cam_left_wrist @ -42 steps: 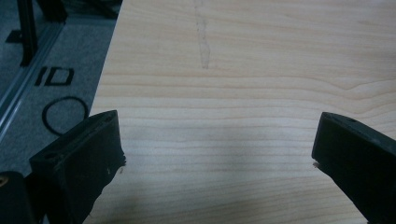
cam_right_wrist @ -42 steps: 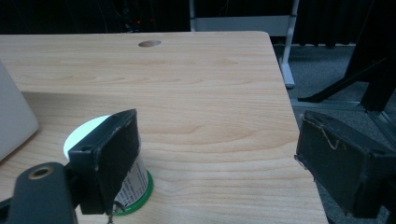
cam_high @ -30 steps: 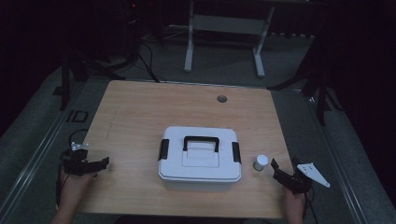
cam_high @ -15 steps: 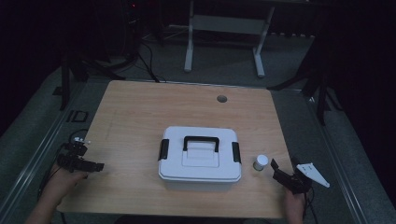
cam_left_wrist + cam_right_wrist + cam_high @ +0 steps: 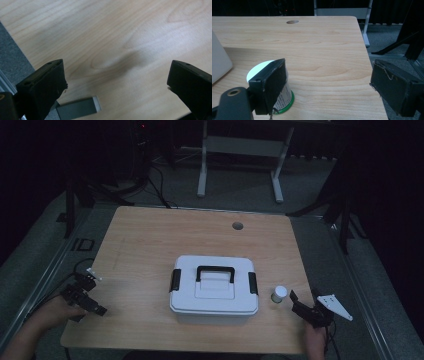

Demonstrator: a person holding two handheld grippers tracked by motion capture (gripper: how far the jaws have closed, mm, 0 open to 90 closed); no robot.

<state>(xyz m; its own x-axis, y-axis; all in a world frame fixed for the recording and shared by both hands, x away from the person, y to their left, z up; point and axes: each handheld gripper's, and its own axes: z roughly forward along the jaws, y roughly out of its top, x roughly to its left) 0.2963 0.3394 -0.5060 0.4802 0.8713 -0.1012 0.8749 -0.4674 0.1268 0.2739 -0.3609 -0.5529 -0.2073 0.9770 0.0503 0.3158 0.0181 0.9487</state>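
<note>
High view: white box (image 5: pixel 214 290) mid-bench (image 5: pixel 150 240); small white-lidded bottle (image 5: pixel 279 294) at its 3 o'clock, near the right hand-held gripper (image 5: pixel 299 306); left hand-held gripper (image 5: pixel 95 306) sits at 9 o'clock. Left gripper view: jaws spread over bare wood. Right gripper view: jaws released, bottle (image 5: pixel 273 86) just outside the left jaw.

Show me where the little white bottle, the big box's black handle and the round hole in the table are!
little white bottle (image 5: pixel 279 294), high view, on its white cap.
black handle (image 5: pixel 215 269), high view, on its top bar.
round hole (image 5: pixel 237 226), high view, on its dark middle.
</note>
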